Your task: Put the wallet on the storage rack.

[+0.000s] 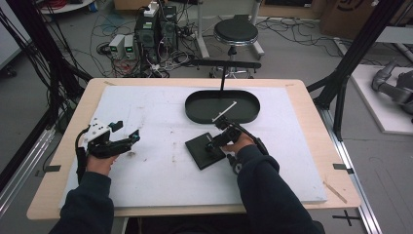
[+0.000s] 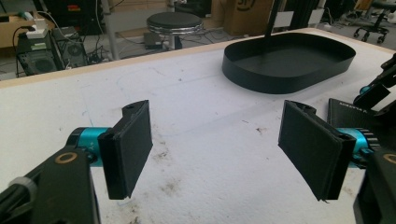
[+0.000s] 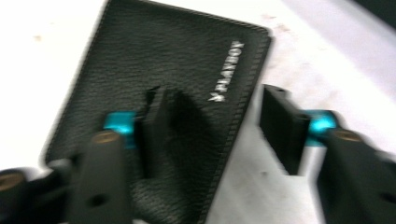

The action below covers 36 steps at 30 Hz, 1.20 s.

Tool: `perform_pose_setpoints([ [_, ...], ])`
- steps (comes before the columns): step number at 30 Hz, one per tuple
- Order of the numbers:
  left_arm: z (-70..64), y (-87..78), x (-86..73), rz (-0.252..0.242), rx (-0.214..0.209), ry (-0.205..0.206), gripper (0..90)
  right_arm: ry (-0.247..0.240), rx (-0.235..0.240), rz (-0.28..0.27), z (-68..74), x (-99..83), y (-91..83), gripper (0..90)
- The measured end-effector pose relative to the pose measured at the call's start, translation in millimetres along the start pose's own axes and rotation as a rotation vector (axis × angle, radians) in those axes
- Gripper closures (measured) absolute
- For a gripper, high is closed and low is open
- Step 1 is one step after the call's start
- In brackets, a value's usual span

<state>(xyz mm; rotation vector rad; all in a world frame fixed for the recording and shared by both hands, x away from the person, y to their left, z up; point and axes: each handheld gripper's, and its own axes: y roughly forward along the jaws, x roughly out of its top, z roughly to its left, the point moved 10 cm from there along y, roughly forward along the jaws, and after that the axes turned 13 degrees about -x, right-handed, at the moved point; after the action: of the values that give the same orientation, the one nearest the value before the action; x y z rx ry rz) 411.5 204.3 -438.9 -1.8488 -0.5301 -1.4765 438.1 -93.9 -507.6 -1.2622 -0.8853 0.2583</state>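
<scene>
Tongs on the right gripper (image 3: 212, 128) are spread apart, straddling the long edge of the black leather wallet (image 3: 154, 84): one jaw sits over the leather, the other over bare table just past the stitched edge, can't tell if they're touching it. Left gripper (image 2: 215, 144) is well off to the wallet's other side, jaws wide apart over the stained white table (image 2: 196, 116), nothing between them. Beyond both sits the black oval tray (image 1: 195, 109) with a white stick (image 1: 225, 111) in it.
</scene>
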Motion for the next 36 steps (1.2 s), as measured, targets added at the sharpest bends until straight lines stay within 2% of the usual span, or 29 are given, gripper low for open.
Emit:
perform_pose_setpoints([
  [1, -0.2, 0.3, -0.1, 0.001, -0.001, 0.001, 25.7, 0.000, 0.000, 0.000, 0.0, 0.0, 0.0, 51.8],
  [3, -0.5, 0.8, -0.2, 0.001, -0.002, 0.000, 25.8, 0.036, 0.017, 0.008, -2.1, 0.1, -0.2, 57.7],
  [4, -0.5, 0.9, -0.3, 0.001, -0.002, 0.000, 25.8, 0.073, 0.034, 0.012, -4.9, 0.5, -0.3, 62.2],
  [7, -0.5, 0.9, -0.2, 0.001, -0.001, 0.000, 25.8, 0.100, 0.048, 0.016, -7.0, 0.5, -0.4, 65.8],
  [8, -0.3, 1.1, -0.2, 0.000, -0.002, -0.001, 25.8, 0.108, 0.046, 0.012, -7.9, 1.1, -1.2, 70.9],
  [13, 1.0, 0.7, -0.4, 0.000, 0.001, -0.002, 25.8, 0.084, 0.035, -0.010, -5.6, 4.6, -3.2, 79.9],
  [16, 1.9, -0.2, -0.3, -0.002, 0.003, -0.006, 25.9, 0.066, 0.033, -0.030, -5.2, 6.1, -5.9, 81.5],
  [20, 2.5, -1.1, -0.4, 0.000, 0.006, -0.007, 25.8, 0.067, 0.039, -0.064, -4.8, 9.3, -12.7, 82.8],
  [25, 1.8, -0.6, -0.4, 0.001, 0.006, -0.005, 25.8, 0.030, -0.009, -0.169, -7.6, 18.4, -32.8, 84.4],
  [28, 1.1, -0.2, -0.2, 0.000, 0.004, -0.004, 25.8, -0.011, -0.078, -0.236, -10.8, 26.2, -49.9, 85.2],
  [30, 1.9, -0.7, -0.2, 0.002, 0.006, -0.002, 25.9, -0.018, -0.092, -0.248, -10.9, 28.0, -53.2, 85.5],
  [34, 2.6, -1.3, 0.0, -0.003, 0.008, -0.007, 25.8, -0.075, -0.163, -0.312, -10.5, 37.9, -70.0, 86.3],
  [36, 2.5, -1.2, 0.1, -0.004, 0.008, -0.008, 25.8, -0.087, -0.168, -0.315, -6.8, 40.5, -73.2, 86.5],
])
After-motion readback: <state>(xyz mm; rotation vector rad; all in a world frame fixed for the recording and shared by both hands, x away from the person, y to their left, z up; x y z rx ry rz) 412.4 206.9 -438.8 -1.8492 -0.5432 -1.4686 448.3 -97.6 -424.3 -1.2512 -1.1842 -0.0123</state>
